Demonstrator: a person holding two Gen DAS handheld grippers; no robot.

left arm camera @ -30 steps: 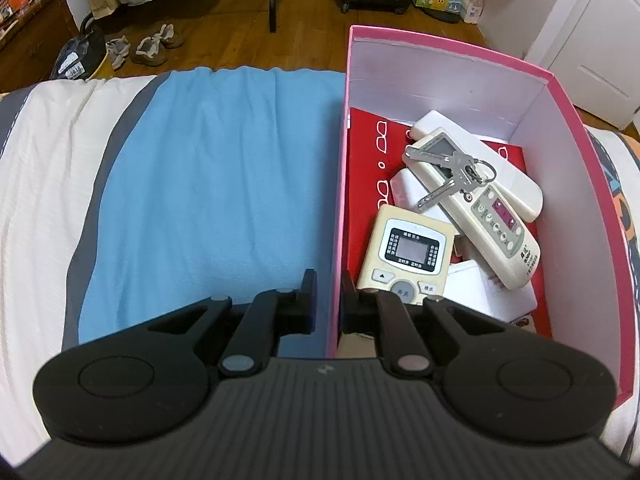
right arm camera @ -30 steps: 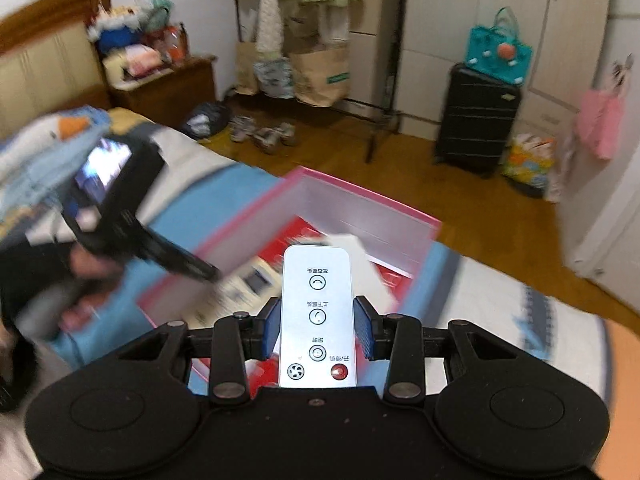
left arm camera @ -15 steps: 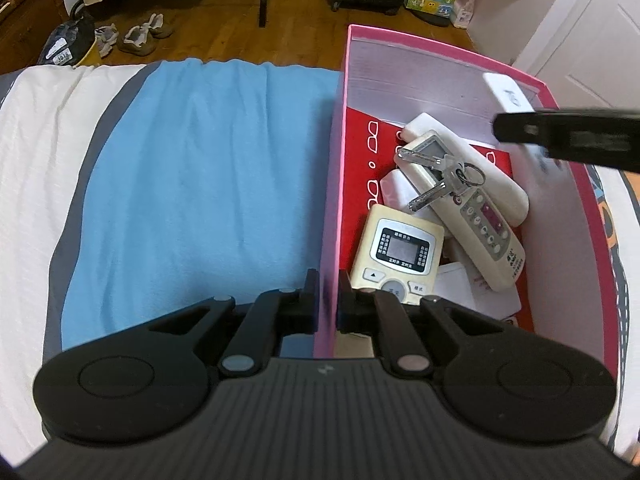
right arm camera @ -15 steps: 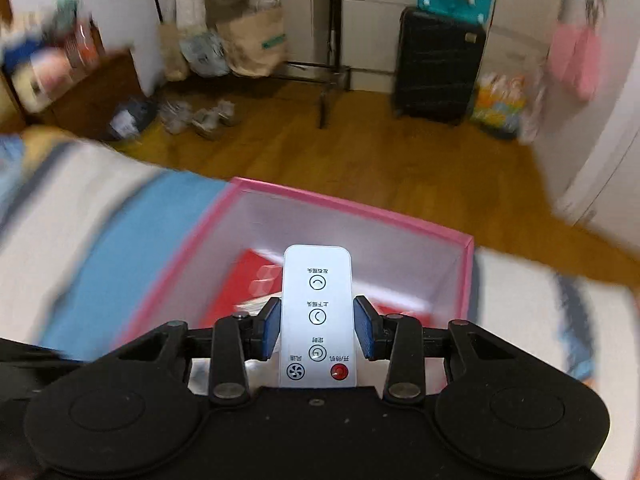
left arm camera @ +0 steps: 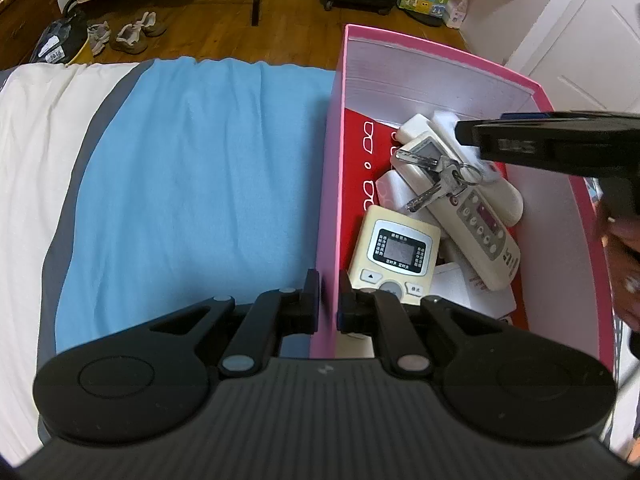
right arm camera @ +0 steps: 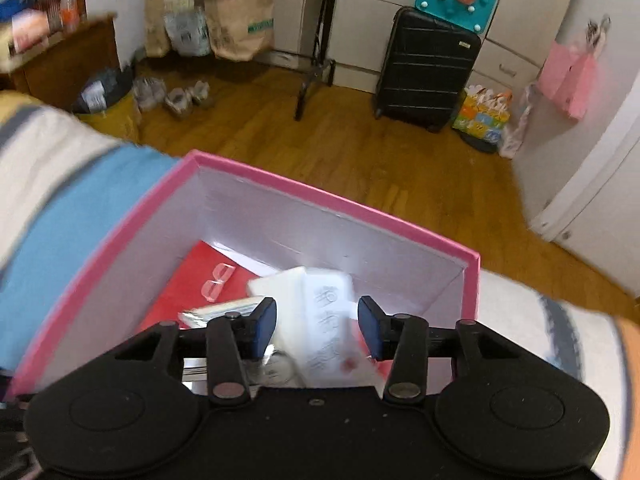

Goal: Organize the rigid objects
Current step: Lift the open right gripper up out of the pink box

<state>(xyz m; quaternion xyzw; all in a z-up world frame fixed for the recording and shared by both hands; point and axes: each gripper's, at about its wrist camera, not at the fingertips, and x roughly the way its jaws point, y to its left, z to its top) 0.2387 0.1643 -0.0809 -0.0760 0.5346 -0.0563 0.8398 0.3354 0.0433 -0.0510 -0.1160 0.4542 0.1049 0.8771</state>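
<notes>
Bedding beside the pink box (left arm camera: 334,152) lies bare: a blue blanket (left arm camera: 192,184) spreads from the box's left wall to the bed's far edge. The left hand-held gripper (left arm camera: 329,296) pinches that left wall near its near corner, one finger outside and one inside. The right hand-held gripper (right arm camera: 317,330) hangs over the box interior, fingers spread wide, with a blurred white remote (right arm camera: 326,320) loose between them, touching neither. Inside lie a cream timer remote (left arm camera: 394,256), a long remote (left arm camera: 468,208) with keys (left arm camera: 438,178) across it, and a red booklet (left arm camera: 366,152).
</notes>
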